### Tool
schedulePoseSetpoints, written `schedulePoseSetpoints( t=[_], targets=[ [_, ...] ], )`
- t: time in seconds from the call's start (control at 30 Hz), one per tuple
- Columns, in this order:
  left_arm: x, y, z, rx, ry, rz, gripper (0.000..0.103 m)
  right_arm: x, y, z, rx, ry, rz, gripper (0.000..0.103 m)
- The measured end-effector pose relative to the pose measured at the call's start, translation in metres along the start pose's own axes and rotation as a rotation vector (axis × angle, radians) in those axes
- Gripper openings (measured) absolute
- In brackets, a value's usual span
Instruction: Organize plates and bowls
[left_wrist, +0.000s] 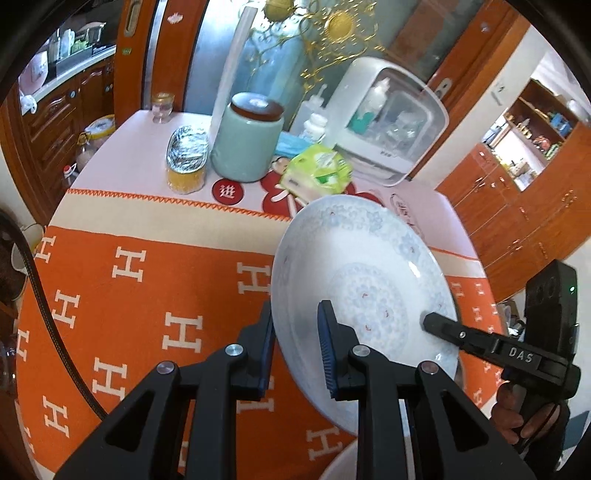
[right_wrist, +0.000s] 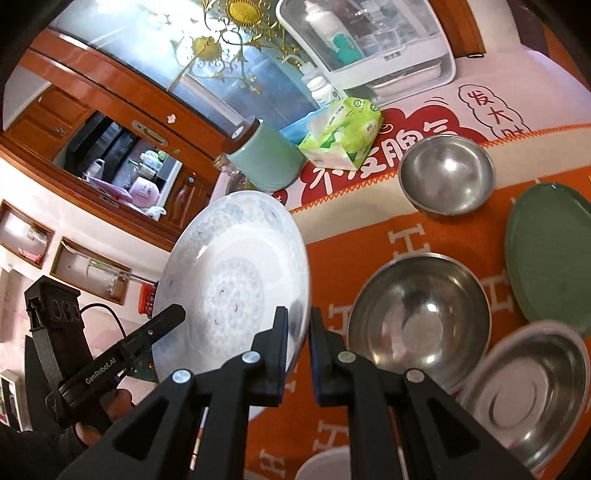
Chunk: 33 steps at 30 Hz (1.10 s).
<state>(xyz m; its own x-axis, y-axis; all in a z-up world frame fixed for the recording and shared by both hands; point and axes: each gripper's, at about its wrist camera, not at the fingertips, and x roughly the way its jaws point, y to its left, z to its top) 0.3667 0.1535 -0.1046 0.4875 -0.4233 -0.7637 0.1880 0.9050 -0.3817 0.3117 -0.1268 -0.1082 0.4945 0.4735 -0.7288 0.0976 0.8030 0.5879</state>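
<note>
A white plate with a pale blue flower pattern (left_wrist: 362, 280) is held tilted above the orange table cloth. My left gripper (left_wrist: 295, 347) straddles its near rim, one finger on each side, with a gap at the inner pad. My right gripper (right_wrist: 298, 343) is shut on the plate's (right_wrist: 229, 277) opposite rim; its finger (left_wrist: 443, 326) shows in the left wrist view. Three steel bowls (right_wrist: 419, 321) (right_wrist: 447, 173) (right_wrist: 532, 391) and a green plate (right_wrist: 550, 254) lie on the cloth to the right.
At the table's back stand a celadon jar (left_wrist: 245, 144), a foil-covered jar (left_wrist: 186, 162), a green tissue pack (left_wrist: 317, 171) and a white sterilizer box (left_wrist: 391, 118). A white dish rim (right_wrist: 321, 465) shows at the near edge. Wooden cabinets surround the table.
</note>
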Motion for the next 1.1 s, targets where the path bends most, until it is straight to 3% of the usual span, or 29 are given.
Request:
schedulePoseSetpoints(
  t=[0.47,1.1],
  targets=[
    [-0.052,-0.037,-0.037,0.087,-0.053,-0.069,0.02,-0.063,0.001,-0.065,0.02,-0.105,0.011,0.011],
    [-0.073,-0.076,-0.118,0.199,0.023,-0.141,0.02,-0.113,-0.018,-0.175,0.021,-0.169,-0.088,0.013]
  ],
)
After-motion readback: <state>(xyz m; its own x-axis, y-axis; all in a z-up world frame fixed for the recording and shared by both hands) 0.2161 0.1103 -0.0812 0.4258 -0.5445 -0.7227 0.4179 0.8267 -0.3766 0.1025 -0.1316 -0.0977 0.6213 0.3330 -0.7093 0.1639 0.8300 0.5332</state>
